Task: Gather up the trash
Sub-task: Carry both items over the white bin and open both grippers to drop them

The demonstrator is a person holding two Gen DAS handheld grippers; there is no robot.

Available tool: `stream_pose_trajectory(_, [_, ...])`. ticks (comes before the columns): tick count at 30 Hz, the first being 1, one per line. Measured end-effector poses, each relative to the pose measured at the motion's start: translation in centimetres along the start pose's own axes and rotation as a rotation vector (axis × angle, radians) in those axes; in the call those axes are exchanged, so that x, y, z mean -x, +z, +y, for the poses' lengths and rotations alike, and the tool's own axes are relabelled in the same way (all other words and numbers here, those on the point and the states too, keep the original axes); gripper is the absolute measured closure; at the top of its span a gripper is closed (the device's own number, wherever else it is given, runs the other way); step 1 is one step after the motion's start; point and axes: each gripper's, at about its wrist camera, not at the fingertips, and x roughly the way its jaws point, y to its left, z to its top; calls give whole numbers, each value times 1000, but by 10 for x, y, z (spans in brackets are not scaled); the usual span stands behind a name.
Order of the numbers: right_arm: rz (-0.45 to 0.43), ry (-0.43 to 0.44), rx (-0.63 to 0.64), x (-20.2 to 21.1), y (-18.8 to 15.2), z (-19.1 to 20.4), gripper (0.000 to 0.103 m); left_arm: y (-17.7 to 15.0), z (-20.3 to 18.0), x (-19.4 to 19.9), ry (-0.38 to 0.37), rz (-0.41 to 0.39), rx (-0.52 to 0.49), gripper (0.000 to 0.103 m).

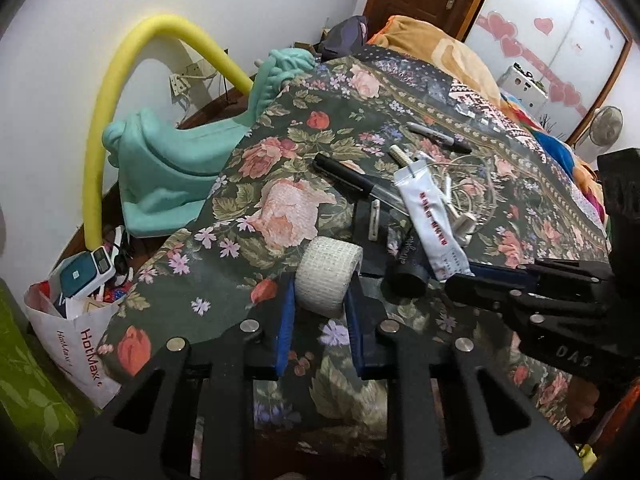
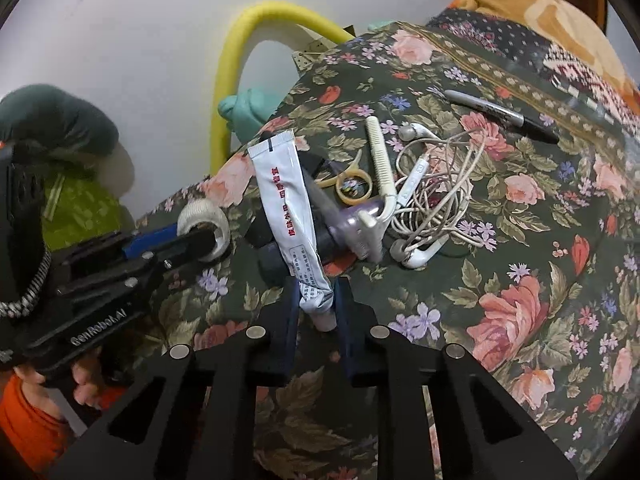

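Trash lies scattered on the dark floral bedspread [image 1: 280, 152]: a white crumpled ointment tube with red lettering [image 2: 290, 216], a cream roll of gauze bandage [image 1: 329, 276], tangled white earphones [image 2: 436, 204] and a grey marker pen [image 2: 500, 114]. Beside the bed, a white "HotMax" paper bag [image 1: 86, 344] stands on the floor, stuffed with a teal digital scale [image 1: 86, 274] and papers. The tube's long axis runs away from the right gripper [image 2: 316, 300], capped end nearest, pinched between its jaws. The left gripper [image 1: 320, 300] has its jaws closed against the bandage roll's sides, the roll's open end facing right.
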Motion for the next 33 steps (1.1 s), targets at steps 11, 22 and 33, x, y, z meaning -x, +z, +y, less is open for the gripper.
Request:
stream_pose_trajectory(11, [-105,-36,-1,51,4,32,87,-6,-10,72,22,-85,-20,80])
stream_pose_trajectory(22, [-186,-3,76,95,-14,105,87,-45,19,157,129,-154,11,80])
stream_pose_trajectory(33, [-107,51,164,79,-45,189,87,-122,73,209,243,-126,93,80])
